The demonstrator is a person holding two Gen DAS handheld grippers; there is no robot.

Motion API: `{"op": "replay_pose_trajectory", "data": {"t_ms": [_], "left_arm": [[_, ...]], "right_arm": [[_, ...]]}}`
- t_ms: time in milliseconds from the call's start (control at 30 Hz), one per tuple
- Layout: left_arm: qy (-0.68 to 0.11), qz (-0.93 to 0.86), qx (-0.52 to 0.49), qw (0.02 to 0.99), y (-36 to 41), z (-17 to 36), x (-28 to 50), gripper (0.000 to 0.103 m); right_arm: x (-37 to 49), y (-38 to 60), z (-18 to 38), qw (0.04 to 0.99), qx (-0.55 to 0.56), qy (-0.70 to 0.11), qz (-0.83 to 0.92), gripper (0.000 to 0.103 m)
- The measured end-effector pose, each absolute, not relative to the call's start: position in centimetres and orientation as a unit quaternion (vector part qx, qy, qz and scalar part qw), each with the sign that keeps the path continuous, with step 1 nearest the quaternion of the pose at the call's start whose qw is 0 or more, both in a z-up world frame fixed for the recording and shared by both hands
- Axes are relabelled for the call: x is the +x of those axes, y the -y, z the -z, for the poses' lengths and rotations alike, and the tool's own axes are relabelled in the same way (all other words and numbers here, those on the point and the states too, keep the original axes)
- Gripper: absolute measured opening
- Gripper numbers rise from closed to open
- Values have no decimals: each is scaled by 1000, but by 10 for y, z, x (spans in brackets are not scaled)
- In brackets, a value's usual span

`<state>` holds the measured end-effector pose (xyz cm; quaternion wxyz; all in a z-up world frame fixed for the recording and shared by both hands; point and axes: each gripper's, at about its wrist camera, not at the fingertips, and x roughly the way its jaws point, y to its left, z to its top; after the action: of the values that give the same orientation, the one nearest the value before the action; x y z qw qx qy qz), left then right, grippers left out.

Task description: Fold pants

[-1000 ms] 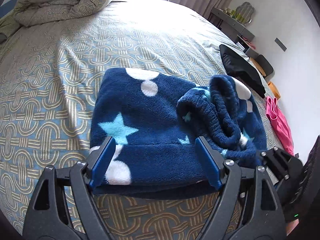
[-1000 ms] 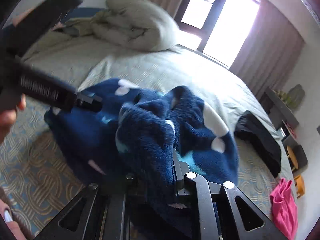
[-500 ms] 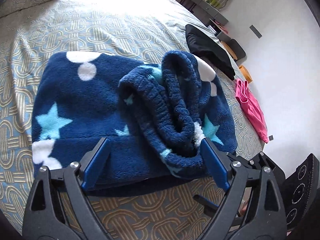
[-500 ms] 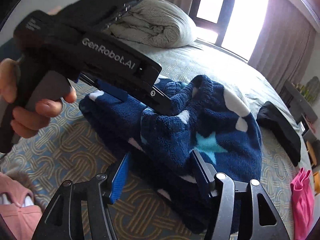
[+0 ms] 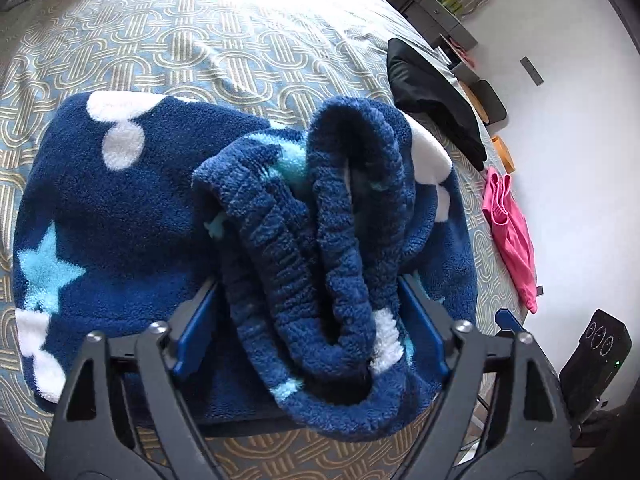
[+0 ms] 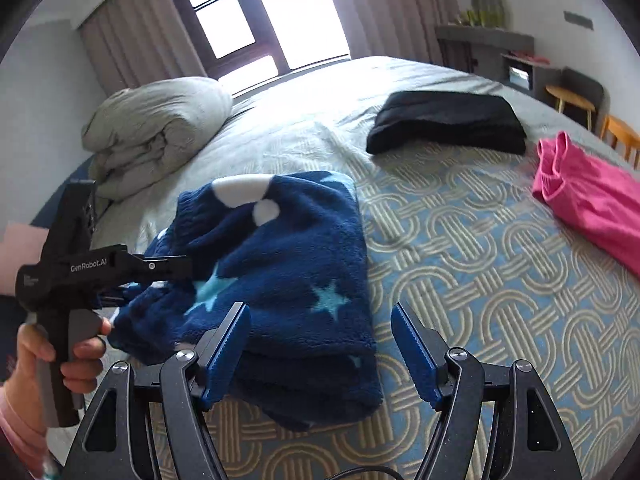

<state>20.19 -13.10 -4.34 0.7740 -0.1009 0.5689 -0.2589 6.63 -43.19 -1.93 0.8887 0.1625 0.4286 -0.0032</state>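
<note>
The navy fleece pants [image 5: 128, 216] with white dots and light-blue stars lie partly folded on the patterned bed cover. Their bunched ribbed waistband [image 5: 320, 264] sits between the fingers of my left gripper [image 5: 312, 320], which are spread wide on either side of it without pressing it. In the right wrist view the pants [image 6: 296, 264] lie at left of centre, and the left gripper [image 6: 120, 268] reaches into them from the left. My right gripper [image 6: 320, 344] is open and empty, just at the pants' near right corner.
A folded black garment [image 6: 448, 120] lies further back on the bed [image 6: 480, 240], and a pink garment [image 6: 592, 200] at the right edge. A rolled grey duvet [image 6: 156, 128] sits at the back left. A shelf unit and stools stand by the right wall.
My right gripper let go of the pants, opened and drew back to the right. My left gripper moved right, from the folded edge to around the bunched waistband.
</note>
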Motion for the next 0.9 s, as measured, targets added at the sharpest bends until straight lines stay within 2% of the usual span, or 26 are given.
{"op": "replay_pose_trajectory", "data": {"t_ms": [33, 267, 300, 333, 433, 633, 900], "left_arm": [[-569, 261, -97, 774, 131, 43, 202, 74], [-578, 260, -86, 769, 133, 43, 202, 73], [-578, 261, -86, 769, 133, 43, 202, 69], [-576, 264, -88, 769, 133, 42, 202, 59], [-563, 284, -97, 770, 135, 34, 197, 41], [-520, 328, -87, 784, 142, 5, 186, 36], [-429, 338, -26, 837, 133, -68, 183, 34]], "right_arm": [[65, 439, 23, 885, 178, -430, 10, 74], [64, 460, 35, 867, 237, -438, 24, 74], [66, 461, 36, 867, 235, -439, 24, 74], [67, 459, 36, 869, 231, -437, 23, 74], [71, 454, 35, 872, 219, -438, 14, 74], [76, 444, 25, 876, 200, -438, 16, 74], [81, 452, 20, 870, 222, -438, 35, 74]]}}
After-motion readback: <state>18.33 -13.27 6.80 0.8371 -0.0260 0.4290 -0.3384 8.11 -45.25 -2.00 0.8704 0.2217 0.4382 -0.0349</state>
